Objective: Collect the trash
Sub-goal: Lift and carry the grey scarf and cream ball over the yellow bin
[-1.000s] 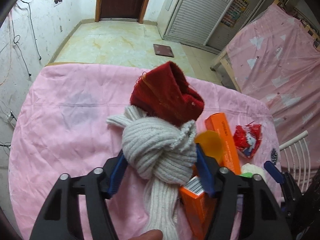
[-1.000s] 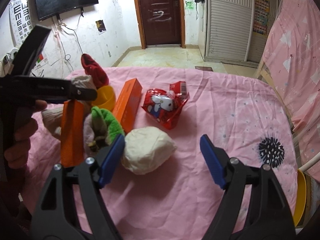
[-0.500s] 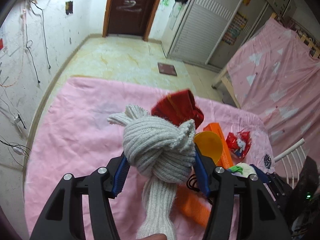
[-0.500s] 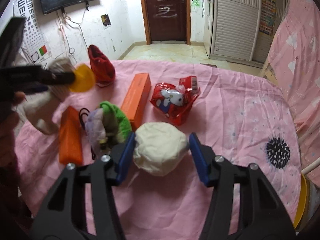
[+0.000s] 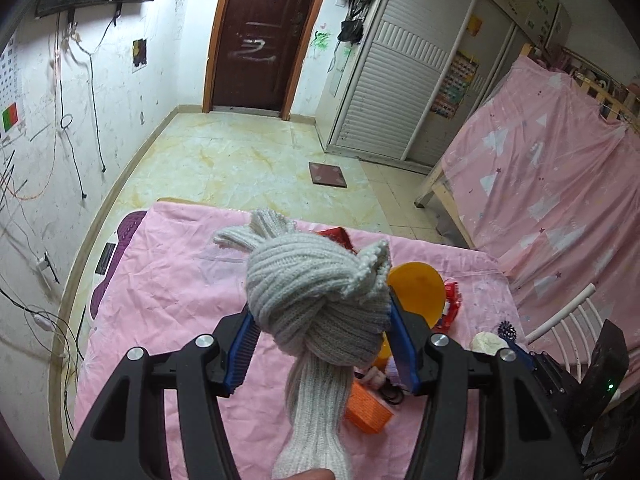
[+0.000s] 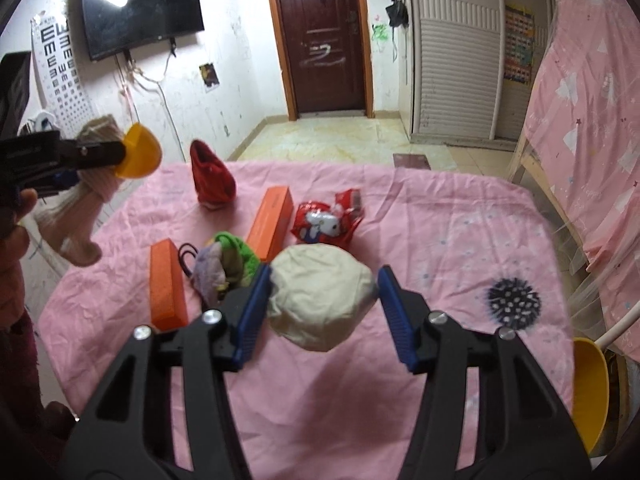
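Observation:
My left gripper (image 5: 320, 340) is shut on a knotted grey knit sock (image 5: 316, 292) and holds it high above the pink table; the sock also shows in the right wrist view (image 6: 86, 204). A yellow cup-like piece (image 5: 416, 292) sits at its right finger. My right gripper (image 6: 322, 308) is shut on a cream crumpled wad (image 6: 320, 300) and holds it just above the pink cloth (image 6: 440, 240). On the table lie a red snack wrapper (image 6: 326, 224), two orange boxes (image 6: 270, 228) (image 6: 166, 284), a red cloth (image 6: 210, 180) and a green and purple bundle (image 6: 226, 260).
A black spiky ball (image 6: 514, 302) lies on the cloth at the right. A yellow bin rim (image 6: 590, 384) and a white rack (image 5: 568, 320) stand off the table's right edge. A pink-draped bed frame (image 6: 592, 120) is at the far right.
My left gripper has risen well above the table with the sock. My right gripper moved forward, closed on the cream wad and lifted it slightly.

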